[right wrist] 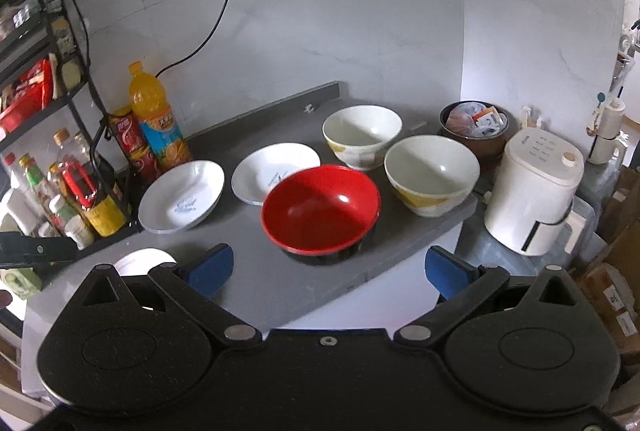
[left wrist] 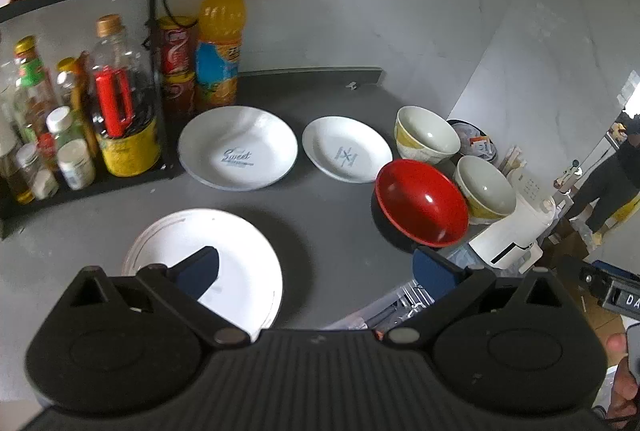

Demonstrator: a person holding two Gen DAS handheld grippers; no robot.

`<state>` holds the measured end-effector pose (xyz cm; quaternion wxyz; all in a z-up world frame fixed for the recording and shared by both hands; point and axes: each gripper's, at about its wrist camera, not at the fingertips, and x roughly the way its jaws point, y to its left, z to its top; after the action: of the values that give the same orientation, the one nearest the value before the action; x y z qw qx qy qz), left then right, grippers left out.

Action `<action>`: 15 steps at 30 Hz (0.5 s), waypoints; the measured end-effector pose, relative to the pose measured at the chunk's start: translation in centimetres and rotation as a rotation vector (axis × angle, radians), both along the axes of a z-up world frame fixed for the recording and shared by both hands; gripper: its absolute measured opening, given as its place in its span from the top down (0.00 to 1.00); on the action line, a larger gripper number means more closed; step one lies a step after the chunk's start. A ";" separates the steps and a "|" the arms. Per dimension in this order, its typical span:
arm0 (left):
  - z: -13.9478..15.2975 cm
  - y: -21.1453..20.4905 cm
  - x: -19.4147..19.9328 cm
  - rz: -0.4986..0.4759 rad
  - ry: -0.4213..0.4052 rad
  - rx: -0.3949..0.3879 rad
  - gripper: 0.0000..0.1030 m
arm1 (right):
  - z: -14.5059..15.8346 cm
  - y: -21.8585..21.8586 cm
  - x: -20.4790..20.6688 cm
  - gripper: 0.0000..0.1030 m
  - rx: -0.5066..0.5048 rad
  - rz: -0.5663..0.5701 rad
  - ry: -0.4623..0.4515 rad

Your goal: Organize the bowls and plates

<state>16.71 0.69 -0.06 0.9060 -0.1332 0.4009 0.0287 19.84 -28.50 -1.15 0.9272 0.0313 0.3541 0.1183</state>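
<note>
1. The left tool (left wrist: pixel 316 267) hangs above the grey surface (left wrist: pixel 332 215), its blue fingers (left wrist: pixel 200 269) spread wide with nothing between them.
2. A plain white plate (left wrist: pixel 240 263) lies under the left finger.
3. Two printed white plates (left wrist: pixel 238 147) (left wrist: pixel 347 149) sit farther back, side by side.
4. A red bowl (left wrist: pixel 422 201) sits near two cream bowls (left wrist: pixel 427 135) (left wrist: pixel 485 187).

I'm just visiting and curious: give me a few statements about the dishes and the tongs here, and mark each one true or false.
1. The red bowl is empty. True.
2. The right tongs grip the red bowl. False: they are open and hold nothing.
3. Two cream bowls, the far cream bowl and the near cream bowl, stand upright. True.
4. The plain white plate is stacked on the Sweet plate. False: they lie apart on the counter.
5. The left tongs are open. True.
</note>
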 end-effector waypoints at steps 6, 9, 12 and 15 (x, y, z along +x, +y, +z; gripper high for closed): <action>0.1 0.1 3.4 -0.014 0.005 0.032 0.01 | 0.0 0.0 3.2 0.00 0.009 -0.032 -0.004; -0.2 0.7 5.1 -0.008 0.024 0.004 0.01 | -0.1 -0.4 4.6 0.00 0.013 -0.059 -0.005; -0.3 0.9 6.3 -0.035 0.031 -0.025 0.01 | -0.4 -0.9 6.0 0.00 0.037 -0.099 0.003; -0.2 0.5 7.5 -0.066 0.027 0.017 0.01 | -0.8 -0.9 7.1 0.00 0.038 -0.126 -0.003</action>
<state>24.23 1.16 -0.23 0.9020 -0.1116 0.4170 0.0038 26.92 -29.36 -2.00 0.9325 0.0708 0.3479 0.0664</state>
